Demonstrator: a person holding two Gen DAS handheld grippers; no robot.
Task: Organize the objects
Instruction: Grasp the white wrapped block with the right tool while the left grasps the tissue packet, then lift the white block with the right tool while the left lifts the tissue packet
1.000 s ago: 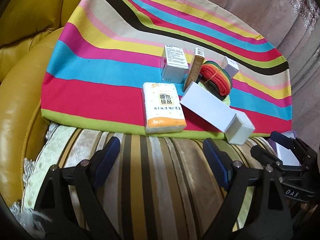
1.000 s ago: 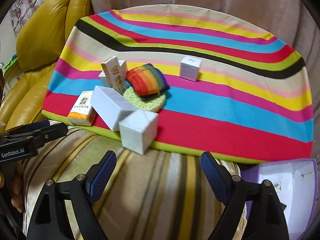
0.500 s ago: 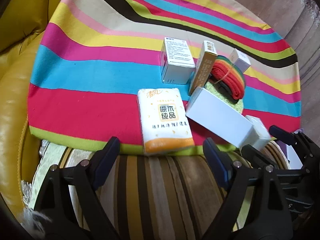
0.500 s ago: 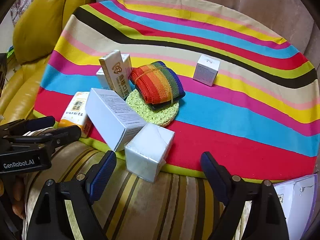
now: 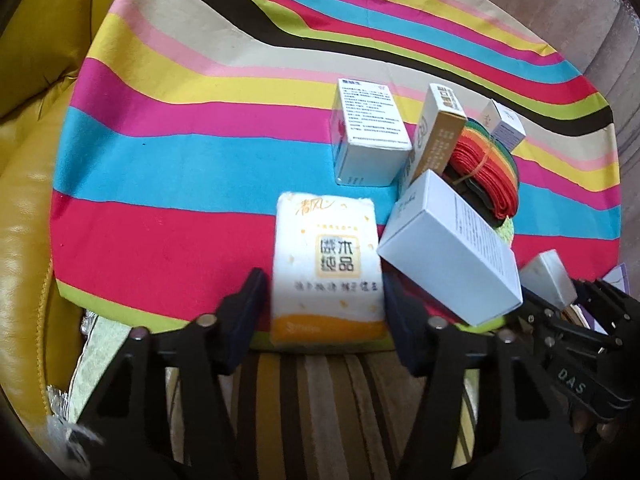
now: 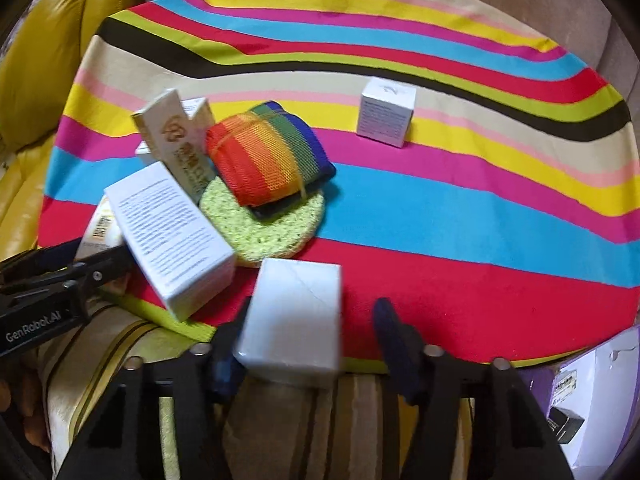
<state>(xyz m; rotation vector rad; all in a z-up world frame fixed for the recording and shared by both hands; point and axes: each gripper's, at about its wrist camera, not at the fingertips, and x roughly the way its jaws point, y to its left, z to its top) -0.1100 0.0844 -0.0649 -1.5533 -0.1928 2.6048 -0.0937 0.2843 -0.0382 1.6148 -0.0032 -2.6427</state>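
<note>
A white and orange tissue pack [image 5: 326, 268] lies at the near edge of the striped cloth [image 5: 180, 160]. My left gripper [image 5: 324, 320] straddles its near end, jaws closing, pads close beside its sides with a thin gap on the left. A small white box [image 6: 296, 316] sits at the cloth's near edge between the fingers of my right gripper [image 6: 312, 326]. Those jaws are closing too: the left finger is at the box's side and the right finger stands clear of it. A long white box [image 6: 172, 236] lies between the two.
A rainbow strap roll [image 6: 268, 160] rests on a round green sponge [image 6: 264, 228]. Behind stand a gold and white carton [image 5: 438, 132], a clear-wrapped white box [image 5: 370, 136] and a small white cube [image 6: 386, 112]. A purple open box [image 6: 592, 392] sits at the right; yellow leather sofa [image 5: 24, 200] at the left.
Both grippers moved forward and down onto the cloth's near edge. Their jaws narrowed, the left around the tissue pack, the right around the small white box.
</note>
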